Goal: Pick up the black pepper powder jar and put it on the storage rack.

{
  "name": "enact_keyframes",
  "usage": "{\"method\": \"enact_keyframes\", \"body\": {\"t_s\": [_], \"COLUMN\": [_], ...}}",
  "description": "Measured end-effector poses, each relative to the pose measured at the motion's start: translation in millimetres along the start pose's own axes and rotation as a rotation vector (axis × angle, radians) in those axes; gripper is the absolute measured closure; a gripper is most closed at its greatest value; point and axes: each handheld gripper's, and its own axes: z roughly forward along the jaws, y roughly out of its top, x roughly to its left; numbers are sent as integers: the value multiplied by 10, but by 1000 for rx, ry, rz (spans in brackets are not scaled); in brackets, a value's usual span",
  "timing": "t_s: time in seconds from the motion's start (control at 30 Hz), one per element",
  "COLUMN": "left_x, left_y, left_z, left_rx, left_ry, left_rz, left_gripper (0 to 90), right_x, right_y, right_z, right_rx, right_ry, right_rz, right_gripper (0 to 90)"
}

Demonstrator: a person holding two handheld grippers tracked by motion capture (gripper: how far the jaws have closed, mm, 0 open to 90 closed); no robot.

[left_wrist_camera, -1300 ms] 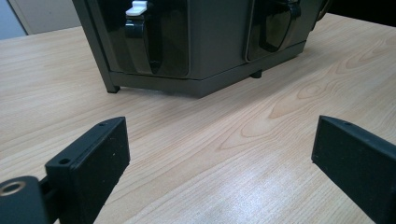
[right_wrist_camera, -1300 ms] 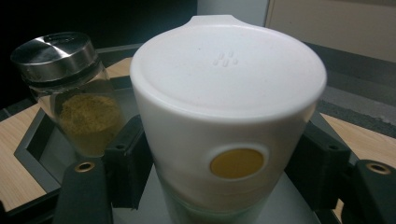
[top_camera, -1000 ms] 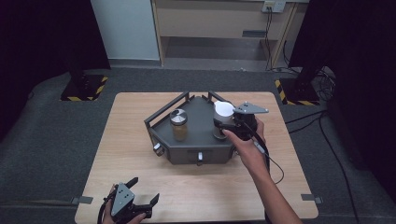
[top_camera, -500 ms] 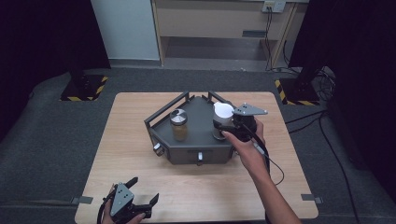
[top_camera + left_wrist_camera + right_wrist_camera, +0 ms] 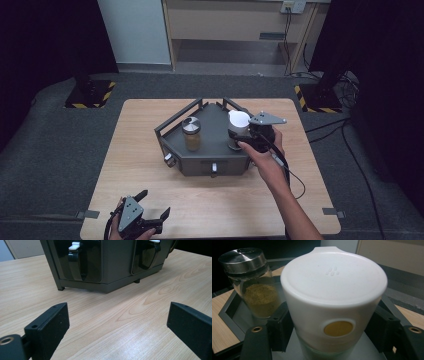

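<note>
A dark grey angular rack (image 5: 215,155) sits mid-table. On it stand a glass spice jar with a steel lid (image 5: 191,133) (image 5: 253,282) and a white-capped shaker (image 5: 238,122) (image 5: 334,302). My right gripper (image 5: 243,134) (image 5: 334,332) is shut on the white-capped shaker, one jaw on each side of its body. My left gripper (image 5: 150,212) (image 5: 117,325) rests open near the table's front left edge, facing the rack's front panels (image 5: 100,262), with bare wood between its jaws.
The wooden table (image 5: 150,170) has free room left and front of the rack. The rack has raised rails (image 5: 177,117) at its back and knobs (image 5: 214,169) on its front. A cable (image 5: 292,177) trails from the right gripper.
</note>
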Motion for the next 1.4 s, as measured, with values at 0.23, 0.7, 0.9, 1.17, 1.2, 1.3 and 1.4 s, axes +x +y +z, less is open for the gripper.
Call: {"method": "enact_keyframes", "body": {"t_s": [0.23, 0.7, 0.9, 1.17, 1.2, 1.3, 1.4], "left_x": [-2, -4, -8, -7, -10, -19, -24], "left_y": [4, 1, -1, -1, -1, 0, 2], "left_z": [-3, -12, -14, -15, -13, -6, -14], "left_rx": [-1, -4, -6, -3, -2, 0, 1], "left_ry": [-1, 4, 7, 8, 8, 7, 14], "left_rz": [3, 0, 0, -5, -3, -2, 0], "left_gripper": [33, 33, 33, 33, 33, 33, 33], "right_x": [-37, -12, -19, -13, -10, 2, 11], "right_y": [16, -36, -123, -264, -280, -308, -356], "right_z": [7, -142, -248, -420, -442, -484, -543], "right_rx": [12, 32, 33, 23, 21, 22, 22], "right_ry": [11, 21, 31, 39, 40, 39, 42], "right_rz": [27, 10, 16, 27, 25, 21, 24], "right_gripper": [94, 28, 33, 33, 33, 32, 32]}}
